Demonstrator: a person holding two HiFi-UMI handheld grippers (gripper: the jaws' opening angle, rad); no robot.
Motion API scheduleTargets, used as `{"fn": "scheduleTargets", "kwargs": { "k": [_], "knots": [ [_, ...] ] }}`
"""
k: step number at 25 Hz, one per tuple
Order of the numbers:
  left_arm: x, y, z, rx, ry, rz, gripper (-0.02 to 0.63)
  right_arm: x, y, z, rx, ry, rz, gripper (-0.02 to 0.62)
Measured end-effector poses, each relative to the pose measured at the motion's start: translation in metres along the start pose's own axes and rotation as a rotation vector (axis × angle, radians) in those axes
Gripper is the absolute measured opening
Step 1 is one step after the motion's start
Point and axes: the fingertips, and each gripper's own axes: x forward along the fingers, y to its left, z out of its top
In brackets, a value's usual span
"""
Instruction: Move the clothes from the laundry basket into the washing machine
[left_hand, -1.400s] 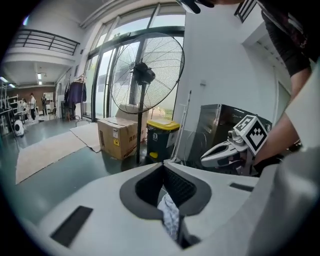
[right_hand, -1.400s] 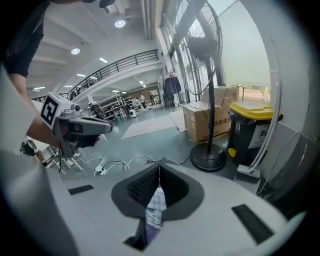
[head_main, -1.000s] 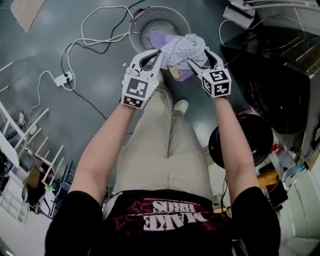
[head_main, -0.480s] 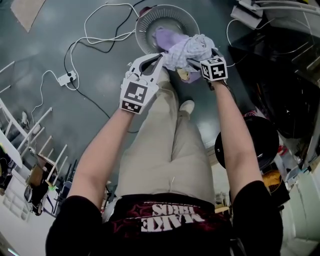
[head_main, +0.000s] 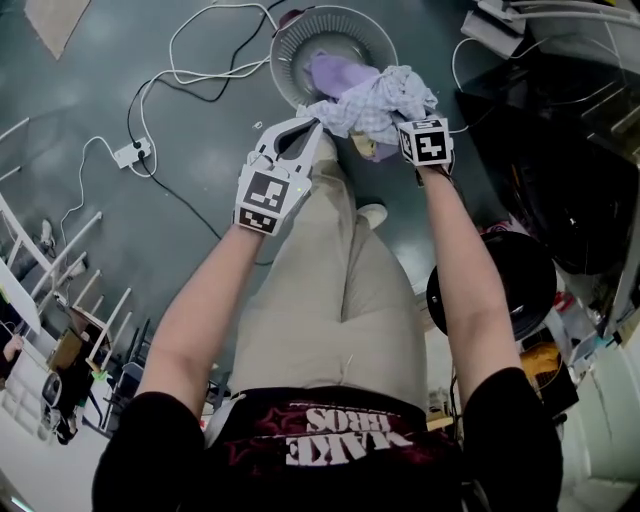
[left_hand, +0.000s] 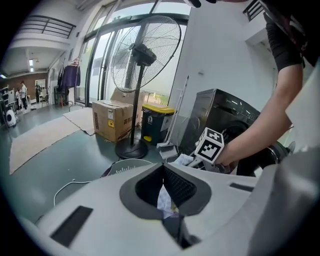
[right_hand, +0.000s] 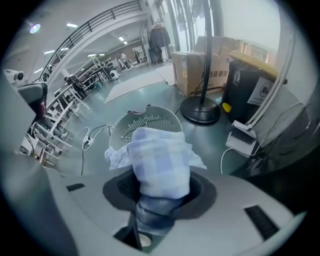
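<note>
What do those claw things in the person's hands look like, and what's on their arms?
The left gripper and right gripper are light grey shells, each with two pointed jaws lined with dark ribbed pads. Each carries a white cube printed with black square markers. No cables show on them. The person wears a black T-shirt with short sleeves.

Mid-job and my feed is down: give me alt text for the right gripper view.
The right hand-held gripper is clamped on a bunched pale blue checked cloth, its jaws having just closed further onto it. Beyond it, a white laundry basket stands on the grey floor, with a fan's round base to the right.
</note>
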Motion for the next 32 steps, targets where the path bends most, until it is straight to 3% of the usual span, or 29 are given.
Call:
{"fn": "scheduleTargets", "kwargs": {
  "k": [4, 13, 18, 25, 32],
  "knots": [
    [-0.014, -0.028, 0.006, -0.018, -0.007, -0.013, 0.005, -0.045, 0.009, 0.017, -0.031, -0.077, 0.011, 0.122],
    [-0.059, -0.032, 0.032, -0.042, -0.023, 0.025, 0.005, -0.141, 0.024, 0.066, 0.003, -0.18, 0.055, 0.108],
    [-0.088, -0.019, 0.06, -0.051, -0.048, 0.059, 0.005, -0.189, 0.037, 0.116, 0.04, -0.285, 0.084, 0.106],
    [-0.12, -0.012, 0.096, -0.062, -0.085, 0.084, 0.005, -0.255, 0.066, 0.205, 0.002, -0.399, 0.125, 0.104],
    [-0.141, -0.011, 0.138, -0.048, -0.134, 0.077, 0.005, -0.322, 0.097, 0.247, -0.029, -0.463, 0.168, 0.104]
  ]
}}
